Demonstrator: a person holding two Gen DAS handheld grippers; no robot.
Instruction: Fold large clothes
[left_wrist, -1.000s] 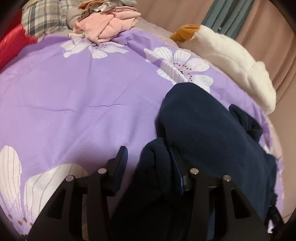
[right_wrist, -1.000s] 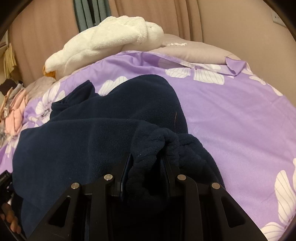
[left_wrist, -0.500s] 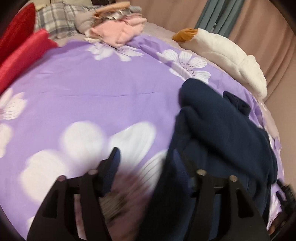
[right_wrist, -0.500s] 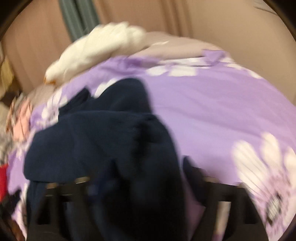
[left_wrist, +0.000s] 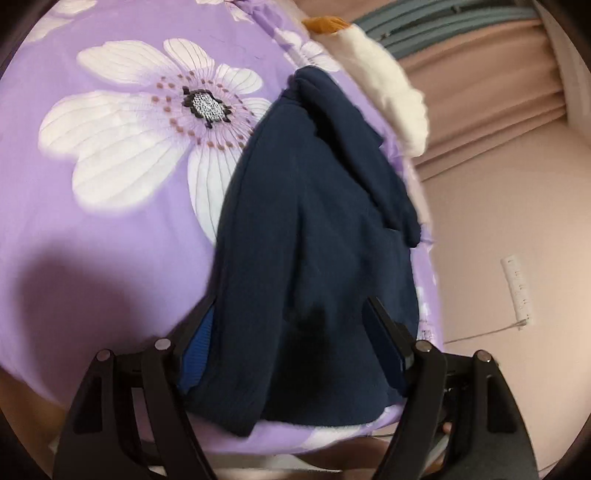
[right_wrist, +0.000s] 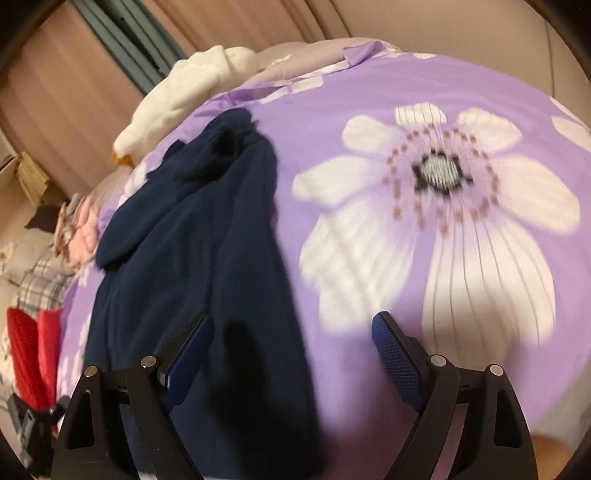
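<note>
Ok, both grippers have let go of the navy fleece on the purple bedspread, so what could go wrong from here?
1. The navy fleece lies in a long, bunched strip with a loose flap near its far end; folding it now may trap creases.
2. Its near end reaches the bedspread edge, so it might slide off.
3. The left gripper has just been opening with fleece between its jaws; pulling away could snag it.

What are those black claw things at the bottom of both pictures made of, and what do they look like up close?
Each is a hand-held two-finger gripper. The left gripper and the right gripper have glossy black plastic arms with triangular cut-outs and silver pivot pins. The fingers end in flat pads faced with textured blue rubber. No cables or markings show.
</note>
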